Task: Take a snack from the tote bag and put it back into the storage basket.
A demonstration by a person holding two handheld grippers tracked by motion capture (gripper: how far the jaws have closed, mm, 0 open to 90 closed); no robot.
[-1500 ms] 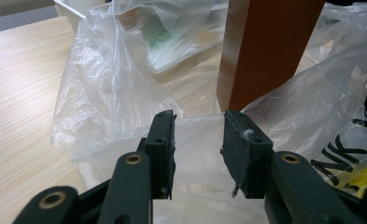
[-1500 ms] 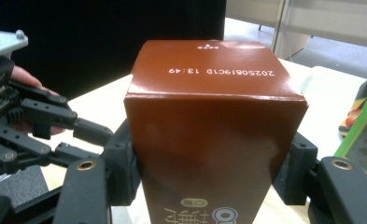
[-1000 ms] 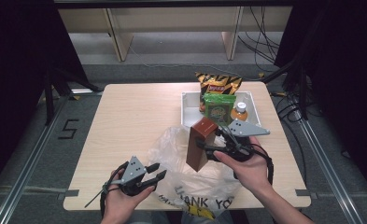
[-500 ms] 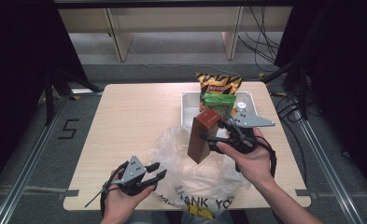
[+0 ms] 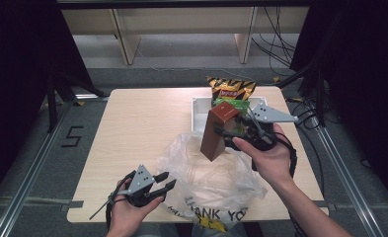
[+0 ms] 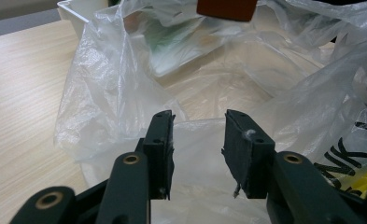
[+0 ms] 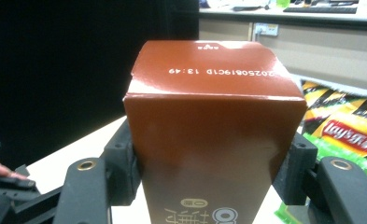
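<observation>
My right gripper [image 5: 224, 133] squeezes a tall brown cardboard box [image 5: 218, 132] between both jaws. The box is up in the air above the open mouth of the thin clear plastic bag [image 5: 206, 173], just in front of the white plastic bin [image 5: 199, 112]. Its long side runs up and down, leaning a little, with the top end tipped toward the bin. My left gripper [image 5: 163, 181] sits by the bag's near edge, jaws partly apart, holding nothing.
</observation>
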